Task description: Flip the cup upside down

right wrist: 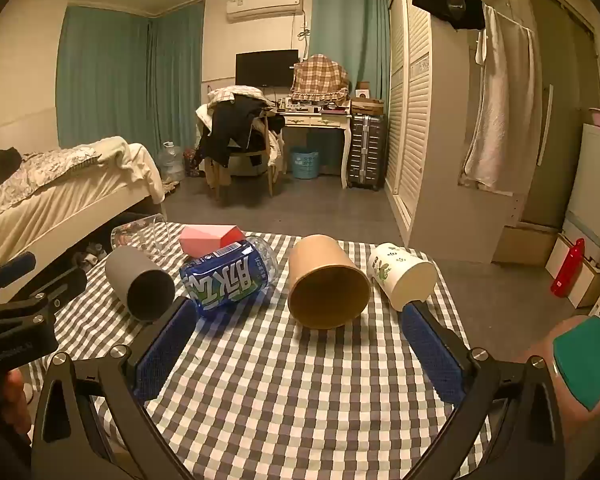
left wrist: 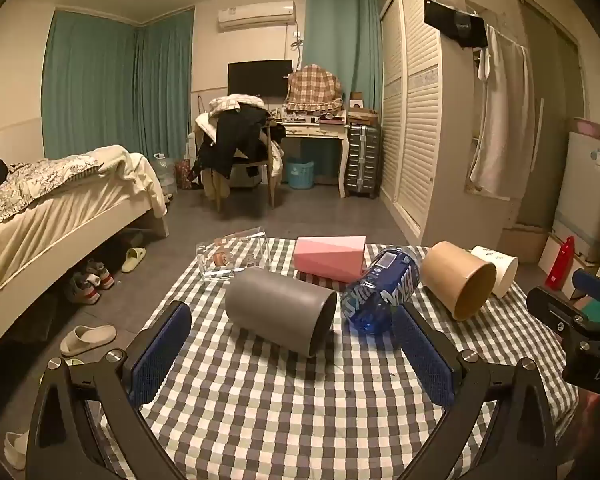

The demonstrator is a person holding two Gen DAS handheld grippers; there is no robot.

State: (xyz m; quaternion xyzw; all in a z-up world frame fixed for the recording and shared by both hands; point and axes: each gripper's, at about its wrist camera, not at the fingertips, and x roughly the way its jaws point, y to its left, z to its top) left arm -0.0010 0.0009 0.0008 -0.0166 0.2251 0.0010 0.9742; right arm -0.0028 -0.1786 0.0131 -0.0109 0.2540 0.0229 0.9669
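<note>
**Six containers lie on their sides on the checked table, both grippers empty**

A table (left wrist: 260, 420) covered in a grey-and-white checked cloth fills the near part of both views, with a bed (left wrist: 40, 208) to its left.

Across the cloth lies a row of things, all on their sides. The grey cup (left wrist: 280, 312) lies left of centre, its open mouth facing the cameras and to the right. Just beside it on the right is a blue bottle (left wrist: 380, 292), and next along a brown paper cup (right wrist: 326, 280) with its mouth toward the cameras. At the right end a white cup (right wrist: 402, 276) with a green leaf print lies near the table edge. Behind the row are a pink box (left wrist: 330, 258) and a clear glass (left wrist: 232, 256), at the far edge of the table.

The left gripper (left wrist: 292, 354) hovers over the cloth with its jaws spread wide, the grey cup lying just ahead between the blue pads, untouched. The right gripper (right wrist: 296, 344) is likewise spread wide and holds nothing, the brown paper cup lying just ahead of its gap.
</note>
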